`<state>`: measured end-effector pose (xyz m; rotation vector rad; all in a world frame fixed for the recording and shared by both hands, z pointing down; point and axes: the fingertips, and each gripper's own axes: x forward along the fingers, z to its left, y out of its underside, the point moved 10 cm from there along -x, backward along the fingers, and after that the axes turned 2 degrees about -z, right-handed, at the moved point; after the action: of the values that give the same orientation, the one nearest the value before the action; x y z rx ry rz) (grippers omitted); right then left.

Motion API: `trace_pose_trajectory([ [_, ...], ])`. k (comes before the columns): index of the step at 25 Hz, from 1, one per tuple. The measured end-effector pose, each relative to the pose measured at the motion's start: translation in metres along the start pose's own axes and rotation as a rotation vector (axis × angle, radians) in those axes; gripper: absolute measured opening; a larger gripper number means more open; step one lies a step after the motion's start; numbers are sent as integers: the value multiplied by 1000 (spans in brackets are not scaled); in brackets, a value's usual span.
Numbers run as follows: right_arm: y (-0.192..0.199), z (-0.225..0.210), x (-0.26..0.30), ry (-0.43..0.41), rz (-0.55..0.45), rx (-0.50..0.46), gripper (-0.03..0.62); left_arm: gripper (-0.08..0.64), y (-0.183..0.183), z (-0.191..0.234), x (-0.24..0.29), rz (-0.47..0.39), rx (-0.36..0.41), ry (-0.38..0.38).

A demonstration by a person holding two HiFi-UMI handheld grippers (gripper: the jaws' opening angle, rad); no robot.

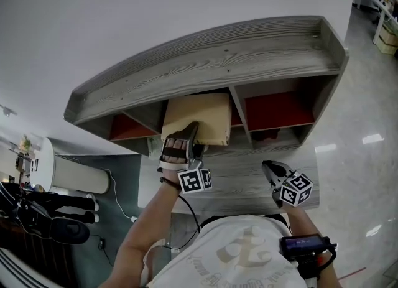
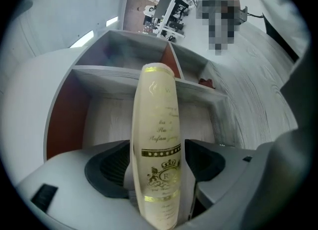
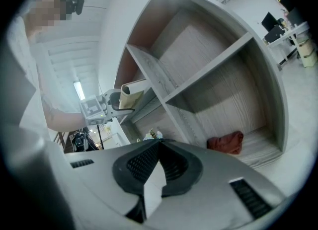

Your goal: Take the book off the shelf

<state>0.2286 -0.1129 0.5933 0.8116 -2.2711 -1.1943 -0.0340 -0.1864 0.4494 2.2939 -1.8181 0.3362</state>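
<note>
A thick beige book point(image 1: 196, 119) sticks out of the middle compartment of the grey wooden shelf point(image 1: 217, 56). My left gripper point(image 1: 186, 134) reaches to its near edge. In the left gripper view the gold-printed spine point(image 2: 156, 139) stands between the two wide-spread pads point(image 2: 112, 167), and their ribbed faces show on both sides of it. I read that gripper as open around the book. My right gripper point(image 1: 268, 167) hovers over the desk to the right with its pads together point(image 3: 159, 144) and nothing in them. From there the book point(image 3: 133, 90) and the left gripper point(image 3: 117, 102) show at the left.
The shelf stands on a grey desk point(image 1: 249, 184) against a white wall. Its compartments have red back panels point(image 1: 277, 109). A dark red cloth point(image 3: 226, 142) lies in the lower right compartment. A white cylinder point(image 1: 78, 175) and a cable lie on the floor at the left.
</note>
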Motion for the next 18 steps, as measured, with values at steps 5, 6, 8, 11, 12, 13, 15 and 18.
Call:
trace_pose_trajectory([
  [5, 3, -5, -7, 13, 1, 13, 5, 265, -1, 3, 1, -4, -3, -26],
  [6, 3, -5, -8, 14, 1, 15, 5, 265, -1, 4, 1, -5, -3, -28],
  [8, 4, -4, -10, 14, 4, 18, 5, 261, -2, 5, -1, -7, -5, -25],
  [11, 6, -1, -10, 10, 10, 18, 5, 258, -3, 3, -9, -18, -12, -16],
  [12, 6, -1, -10, 9, 11, 18, 5, 256, -3, 3, -13, -24, -12, -16],
  [13, 6, -1, -10, 8, 11, 17, 5, 253, -3, 3, -17, -31, -10, -19],
  [15, 7, -1, -12, 7, 12, 14, 5, 244, -5, 4, -26, -43, -8, -30],
  [18, 9, 1, -12, 1, 16, 14, 5, 225, -5, 7, -39, -58, -21, -54],
])
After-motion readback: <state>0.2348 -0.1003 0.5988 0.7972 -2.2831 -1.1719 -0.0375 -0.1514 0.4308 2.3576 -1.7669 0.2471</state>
